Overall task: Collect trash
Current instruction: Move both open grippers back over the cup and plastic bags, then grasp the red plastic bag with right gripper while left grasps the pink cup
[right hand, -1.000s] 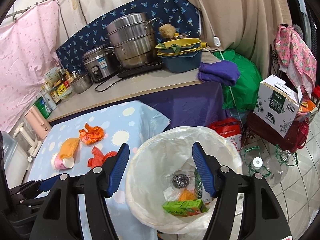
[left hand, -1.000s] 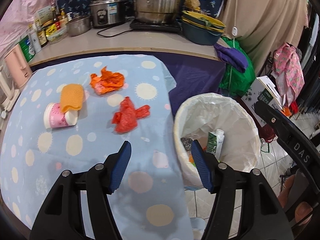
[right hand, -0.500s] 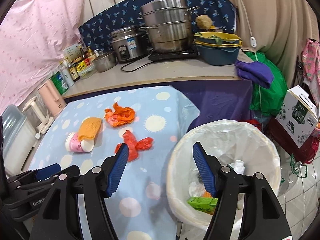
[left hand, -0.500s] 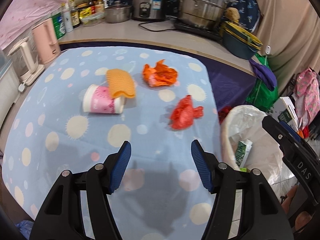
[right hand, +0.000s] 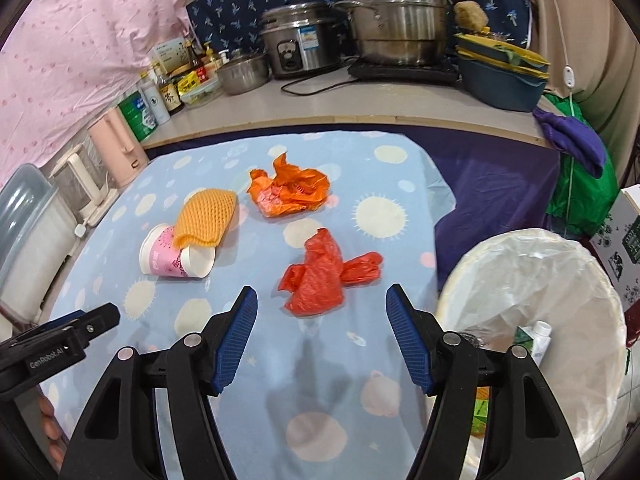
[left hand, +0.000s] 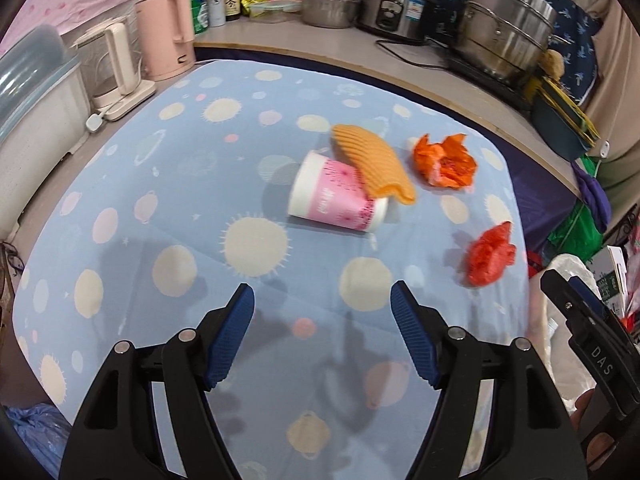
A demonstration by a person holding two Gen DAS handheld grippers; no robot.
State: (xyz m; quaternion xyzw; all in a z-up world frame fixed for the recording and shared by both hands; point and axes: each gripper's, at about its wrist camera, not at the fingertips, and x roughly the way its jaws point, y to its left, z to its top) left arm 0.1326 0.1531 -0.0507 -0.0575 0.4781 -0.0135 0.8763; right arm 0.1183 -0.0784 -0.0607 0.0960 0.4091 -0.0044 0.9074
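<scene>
Both grippers, left gripper [left hand: 322,336] and right gripper [right hand: 320,336], have swung from the bin [right hand: 560,256] to the table, jaws apart, empty; red bag [right hand: 320,280] at 12 o'clock of the right, next pickup likely.

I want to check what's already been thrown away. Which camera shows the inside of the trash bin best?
The right wrist view: the trash bin shows its open liner and a carton inside. The left wrist view catches only a sliver of its liner behind the other tool.
</scene>
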